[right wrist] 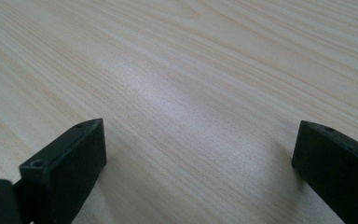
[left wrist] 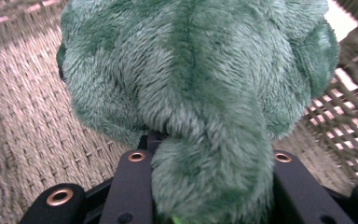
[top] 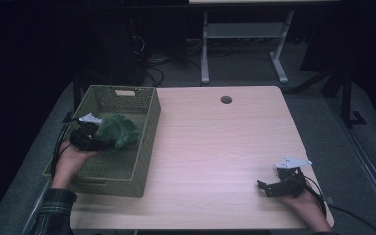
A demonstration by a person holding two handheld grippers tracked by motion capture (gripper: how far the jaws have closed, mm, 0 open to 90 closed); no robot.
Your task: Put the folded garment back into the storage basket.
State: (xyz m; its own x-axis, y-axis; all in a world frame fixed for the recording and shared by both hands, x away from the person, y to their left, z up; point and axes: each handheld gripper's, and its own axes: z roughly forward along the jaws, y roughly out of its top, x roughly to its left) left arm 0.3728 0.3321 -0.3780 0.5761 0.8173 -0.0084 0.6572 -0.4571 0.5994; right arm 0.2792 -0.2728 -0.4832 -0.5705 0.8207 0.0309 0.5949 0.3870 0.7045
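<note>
Our left tool (top: 102,143) is clenched on a green plush toy (top: 119,130), and we hold it over the inside of the woven green basket (top: 147,147) at the left side of the counter (top: 225,161). From the high view, the toy sits above the basket's middle, toward the right wall, with the tool reaching in from the left rim. Whether the toy touches the basket floor we cannot tell from there. In the left gripper view, the plush toy (left wrist: 191,84) is very close to the camera: a thick furry part runs down between the two black jaws, which press against it on either side, and the basket's woven floor (left wrist: 23,116) and latticed wall show behind it.

Our right tool (top: 266,186) is released, its jaws spread wide with nothing between them. It rests low at the near right corner of the counter, well apart from the basket. In the right gripper view, the pale wood grain of the counter (right wrist: 182,70) lies just beneath the two parted jaws.
</note>
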